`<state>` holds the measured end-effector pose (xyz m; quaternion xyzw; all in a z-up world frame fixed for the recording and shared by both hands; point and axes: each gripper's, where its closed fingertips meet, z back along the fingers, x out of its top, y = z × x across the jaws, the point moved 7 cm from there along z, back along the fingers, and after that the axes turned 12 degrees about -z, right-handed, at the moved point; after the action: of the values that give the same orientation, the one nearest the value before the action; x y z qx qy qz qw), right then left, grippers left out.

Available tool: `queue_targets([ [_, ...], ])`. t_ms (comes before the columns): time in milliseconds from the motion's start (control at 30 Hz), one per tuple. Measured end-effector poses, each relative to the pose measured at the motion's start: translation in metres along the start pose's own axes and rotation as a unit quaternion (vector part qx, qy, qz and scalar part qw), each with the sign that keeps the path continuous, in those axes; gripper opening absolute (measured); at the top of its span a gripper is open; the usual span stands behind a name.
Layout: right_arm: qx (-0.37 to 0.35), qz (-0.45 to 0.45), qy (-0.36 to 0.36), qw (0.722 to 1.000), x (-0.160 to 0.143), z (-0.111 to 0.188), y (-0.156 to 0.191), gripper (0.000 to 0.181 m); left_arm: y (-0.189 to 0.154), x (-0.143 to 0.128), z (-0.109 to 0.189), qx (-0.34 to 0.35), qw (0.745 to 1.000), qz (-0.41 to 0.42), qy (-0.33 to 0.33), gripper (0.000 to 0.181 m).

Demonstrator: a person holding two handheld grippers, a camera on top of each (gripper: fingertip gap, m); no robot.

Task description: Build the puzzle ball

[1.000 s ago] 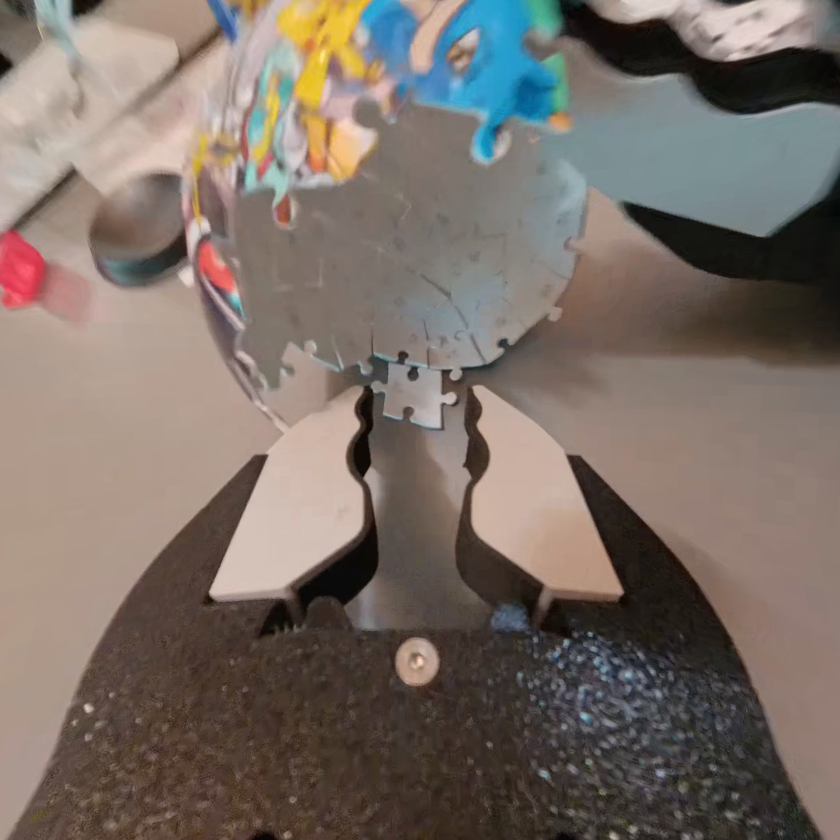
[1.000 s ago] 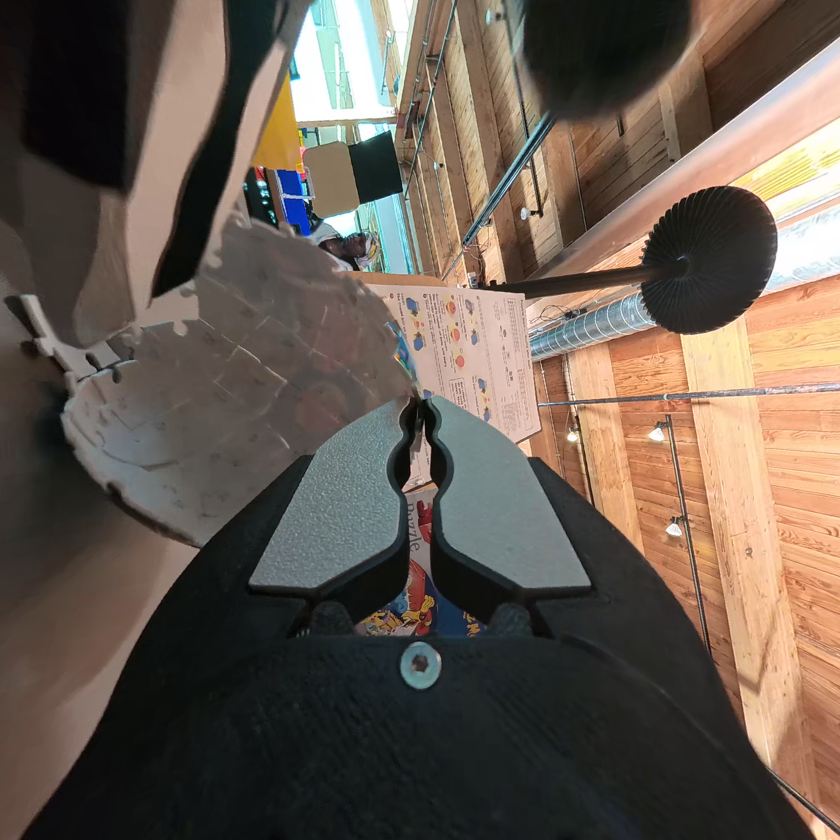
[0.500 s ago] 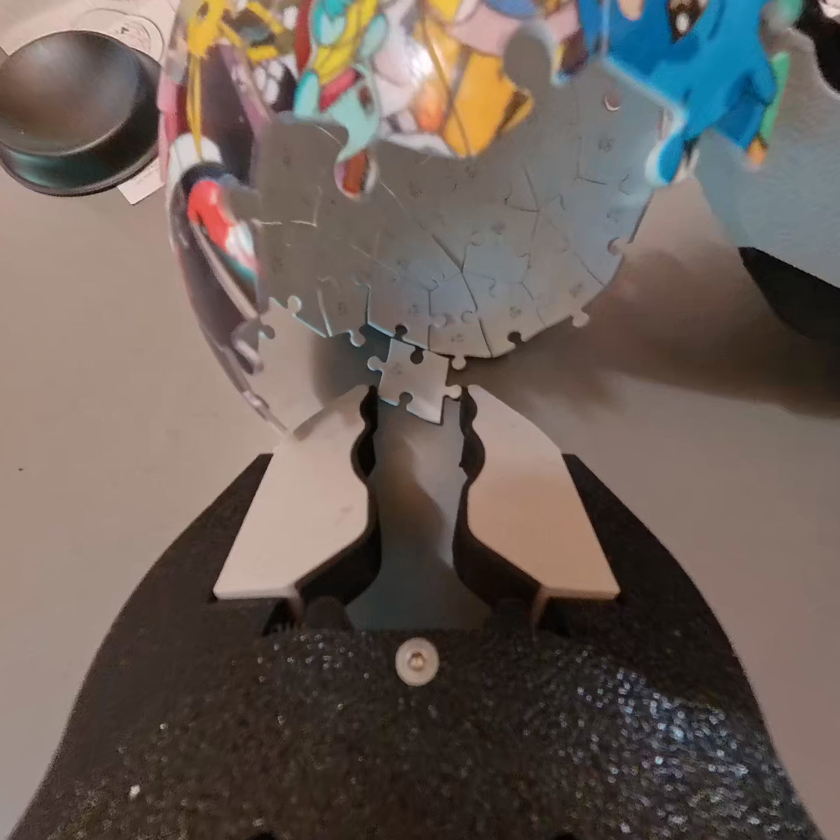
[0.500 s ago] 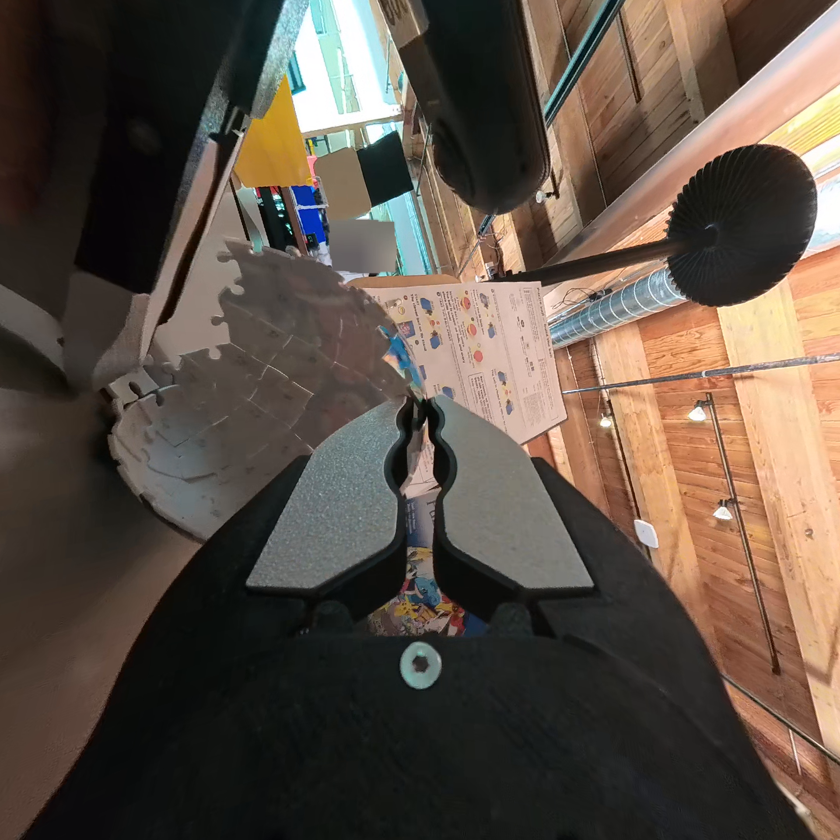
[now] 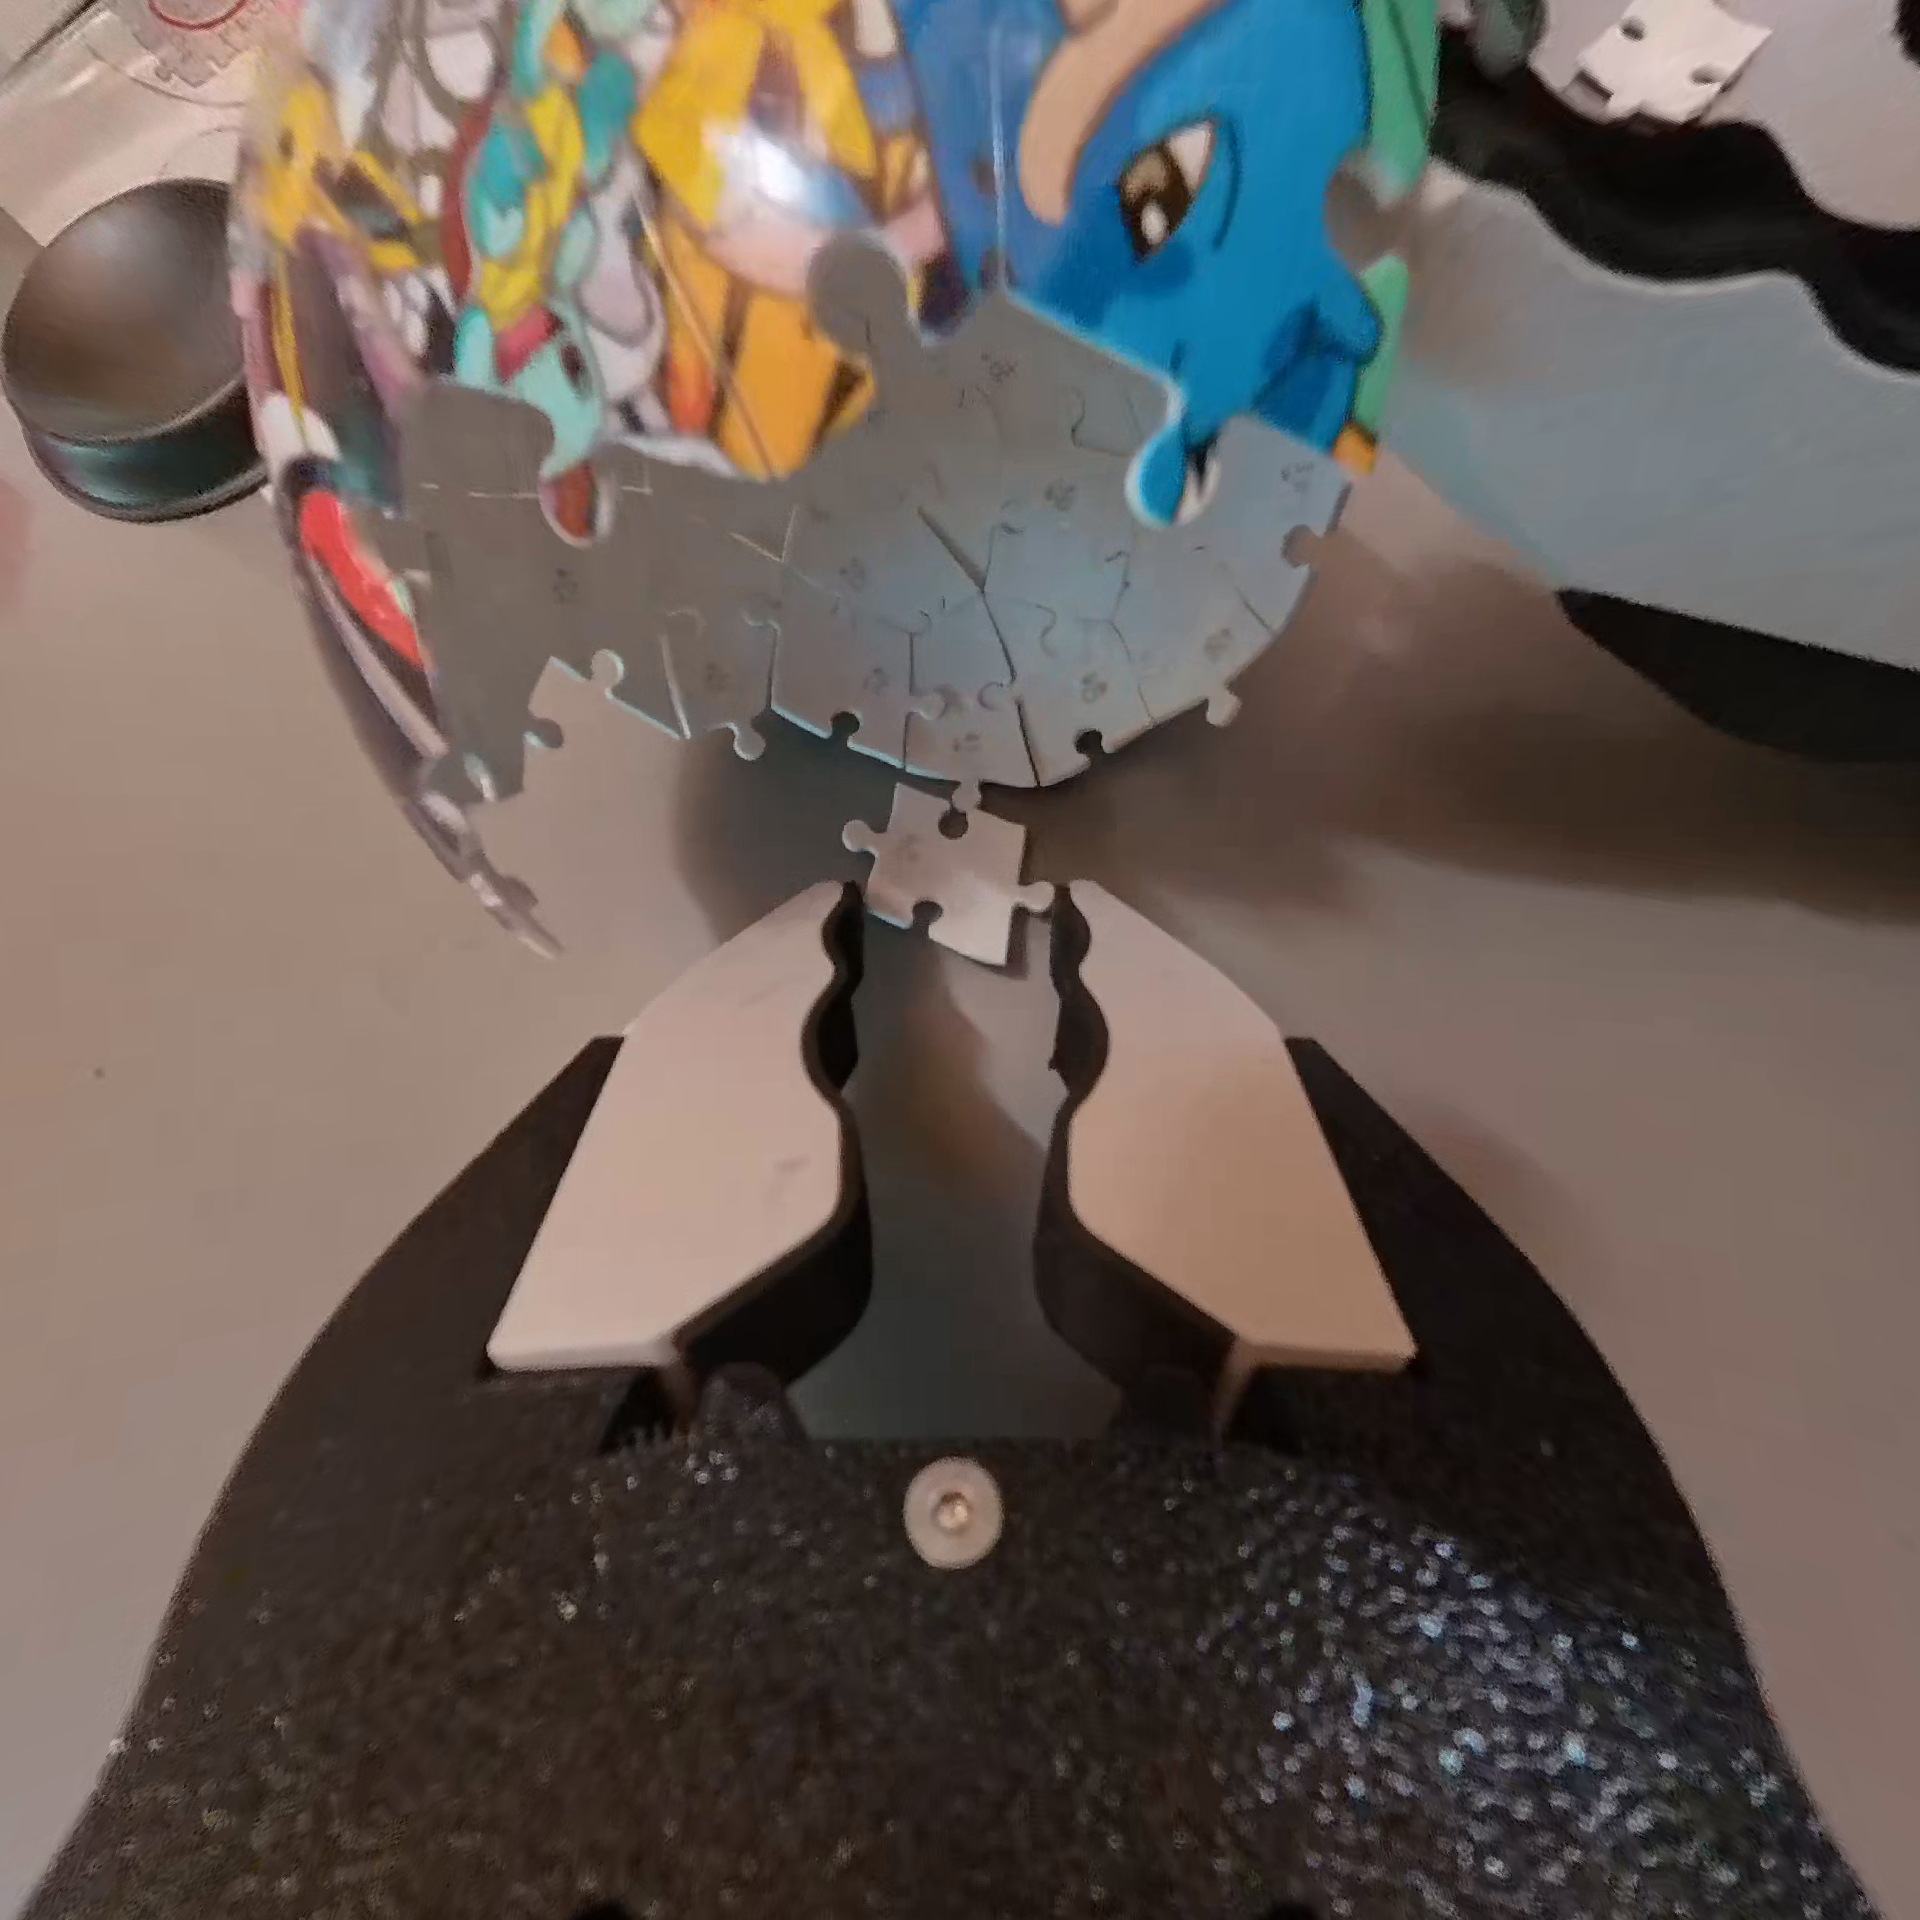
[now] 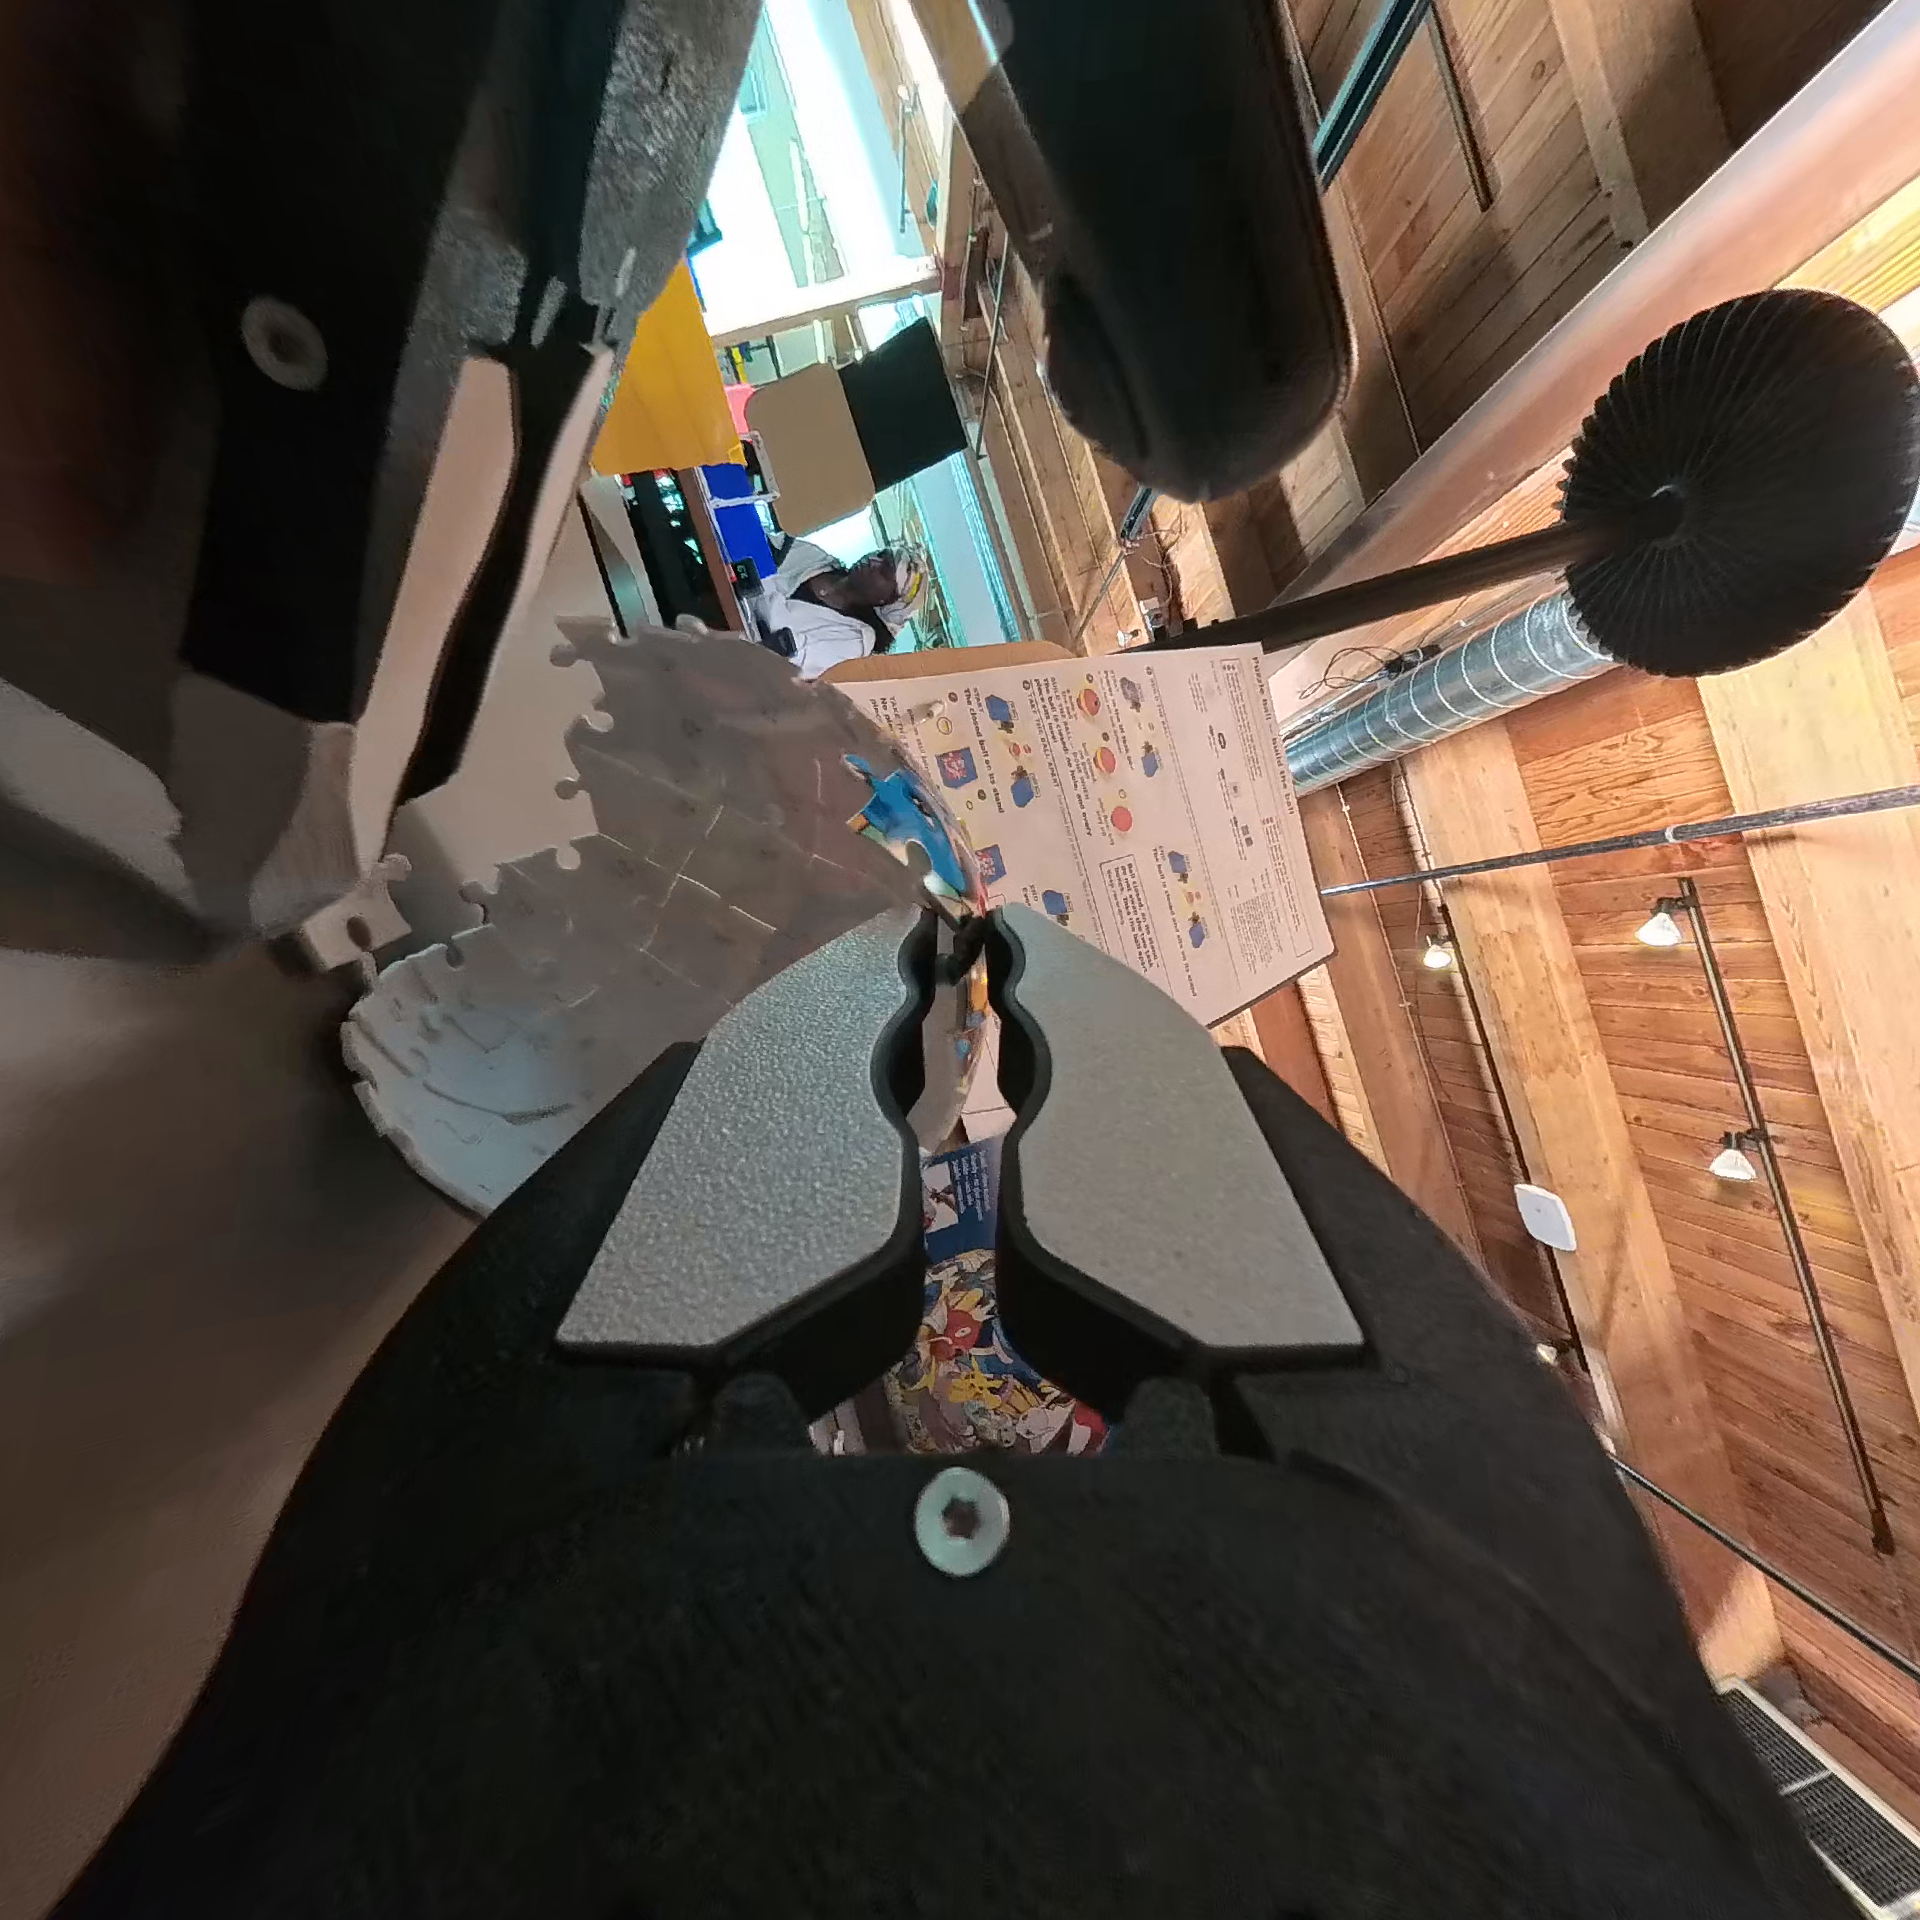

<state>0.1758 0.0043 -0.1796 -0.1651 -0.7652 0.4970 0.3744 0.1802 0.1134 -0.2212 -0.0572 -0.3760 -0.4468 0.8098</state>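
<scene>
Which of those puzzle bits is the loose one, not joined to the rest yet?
The single grey piece between the left gripper's jaws, just below the half-built ball's edge; the others there are interlocked.

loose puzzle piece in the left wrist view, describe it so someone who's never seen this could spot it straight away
Find the half-built puzzle ball, a curved shell, colourful outside and grey inside. Just below its lower rim, the left gripper holds the loose puzzle piece at its fingertips. It is the only grey piece not locked into the shell.
</scene>
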Motion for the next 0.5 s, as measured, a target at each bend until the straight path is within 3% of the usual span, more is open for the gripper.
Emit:
queue_targets([
  [233,0.001,-0.004,-0.001,1.0,0.0,0.001,0.001,0.009,0.002,0.011,0.004,-0.012,1.0,0.017,-0.021,0.034],
  [500,0.002,-0.005,-0.003,1.0,0.0,0.0,0.001,0.009,0.0,0.004,-0.006,0.002,1.0,0.022,0.014,0.034],
])
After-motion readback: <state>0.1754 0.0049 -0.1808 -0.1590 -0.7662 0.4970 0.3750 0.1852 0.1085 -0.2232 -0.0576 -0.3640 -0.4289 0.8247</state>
